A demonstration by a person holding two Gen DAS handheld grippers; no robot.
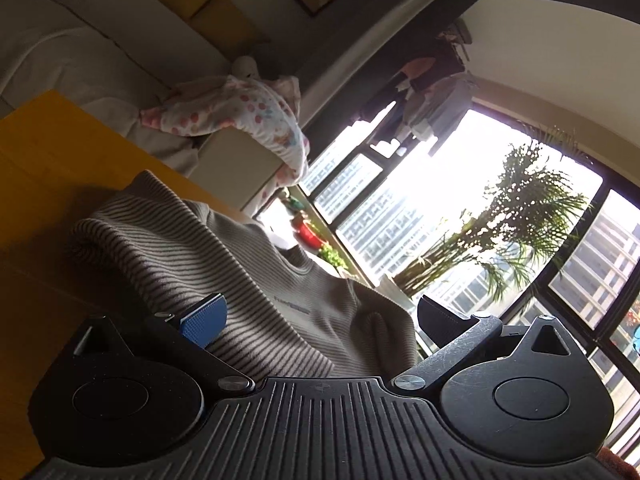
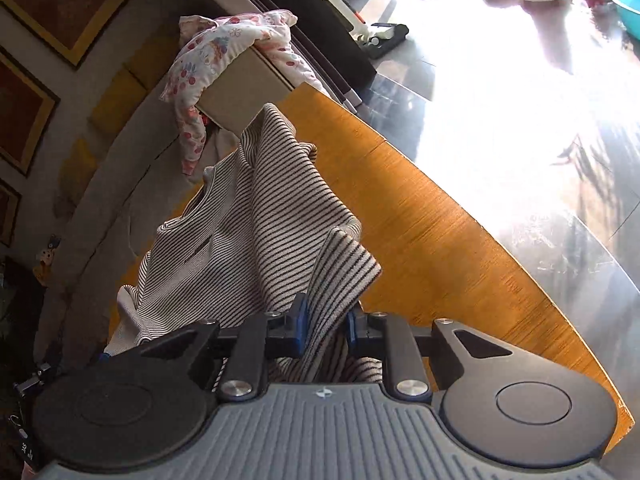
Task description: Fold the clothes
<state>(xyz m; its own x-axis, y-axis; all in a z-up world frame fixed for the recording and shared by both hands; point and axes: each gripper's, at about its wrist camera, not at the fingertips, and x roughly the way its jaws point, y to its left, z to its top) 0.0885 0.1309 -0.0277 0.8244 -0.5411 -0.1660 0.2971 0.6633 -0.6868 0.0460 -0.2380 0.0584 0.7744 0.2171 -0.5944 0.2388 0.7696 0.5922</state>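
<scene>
Right tool [image 2: 323,326] clamps the striped top [image 2: 256,216] (its hem hidden); left tool [image 1: 320,320] gapes apart over the bench [image 1: 48,152].

Sunlit dark glossy floor [image 2: 500,92], big window [image 1: 460,200] w/ potted palm [image 1: 532,216], framed pics [image 2: 68,4] on wall

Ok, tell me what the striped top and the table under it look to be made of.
Striped top: soft ribbed knit, probably cotton blend; it drapes and bunches in loose folds. Table: wood or wood veneer with a smooth satin finish; straight grain lines show, with a faint sheen.
</scene>
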